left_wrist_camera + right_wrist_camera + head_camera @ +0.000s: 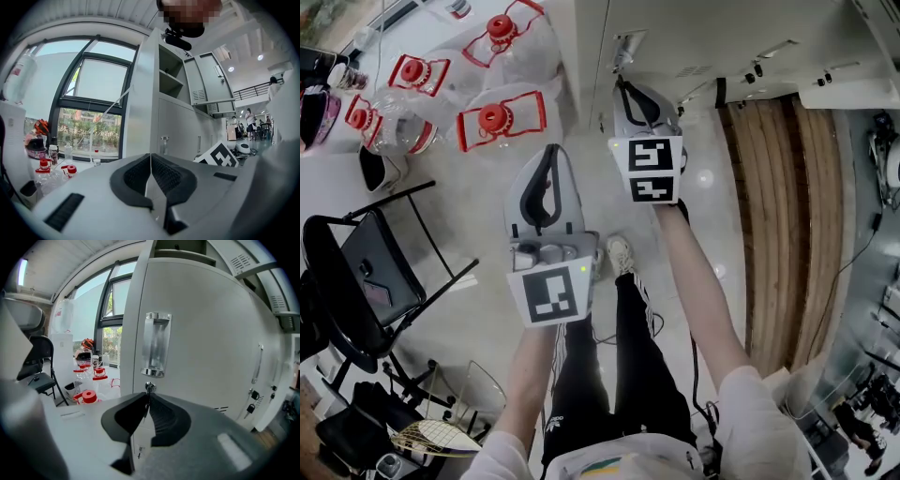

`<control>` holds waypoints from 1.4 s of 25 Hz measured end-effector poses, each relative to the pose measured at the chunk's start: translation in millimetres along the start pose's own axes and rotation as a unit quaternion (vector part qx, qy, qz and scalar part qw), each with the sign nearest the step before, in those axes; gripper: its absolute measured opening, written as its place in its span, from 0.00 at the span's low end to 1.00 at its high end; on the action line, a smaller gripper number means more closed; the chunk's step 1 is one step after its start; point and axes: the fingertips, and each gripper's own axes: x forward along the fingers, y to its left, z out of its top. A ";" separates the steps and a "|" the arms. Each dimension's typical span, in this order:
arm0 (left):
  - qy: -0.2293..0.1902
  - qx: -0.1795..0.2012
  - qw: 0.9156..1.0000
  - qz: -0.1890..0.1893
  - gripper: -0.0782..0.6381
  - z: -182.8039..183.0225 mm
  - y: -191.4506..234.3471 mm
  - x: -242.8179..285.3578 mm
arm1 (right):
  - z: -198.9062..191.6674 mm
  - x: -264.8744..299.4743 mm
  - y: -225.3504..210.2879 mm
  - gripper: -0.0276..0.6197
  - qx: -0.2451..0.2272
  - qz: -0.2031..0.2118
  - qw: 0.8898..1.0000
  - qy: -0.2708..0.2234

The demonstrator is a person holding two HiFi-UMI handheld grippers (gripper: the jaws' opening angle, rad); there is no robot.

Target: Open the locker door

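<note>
Pinching the key [150, 388] in the right gripper [147, 397], jaws shut on it just under the chrome handle [157, 343] of the locker door [206, 333]. Judging it best: turning gently, staying square, then pulling. Holding the left gripper [151, 158] back, jaws together, empty.

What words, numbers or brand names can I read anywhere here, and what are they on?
No words or numbers can be read.
Left marker cube and right marker cube: black-and-white squares, no letters.
Trousers: small white logo, too small to read.
Water jug: label blurred, unreadable.
</note>
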 end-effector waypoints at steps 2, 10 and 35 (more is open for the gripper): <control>0.000 0.002 1.000 -0.003 0.13 -0.8 -2.2 -0.3 | -0.2 0.1 -0.4 0.08 0.010 0.006 1.000 -0.001; 0.004 0.000 1.000 -0.012 0.13 -3.0 -10.6 -3.7 | -3.0 -0.9 -6.1 0.08 0.141 0.045 0.989 -0.013; 0.017 -0.001 1.000 -0.017 0.13 -16.3 -18.8 8.3 | -14.1 2.5 -18.5 0.08 0.706 0.274 0.644 -0.107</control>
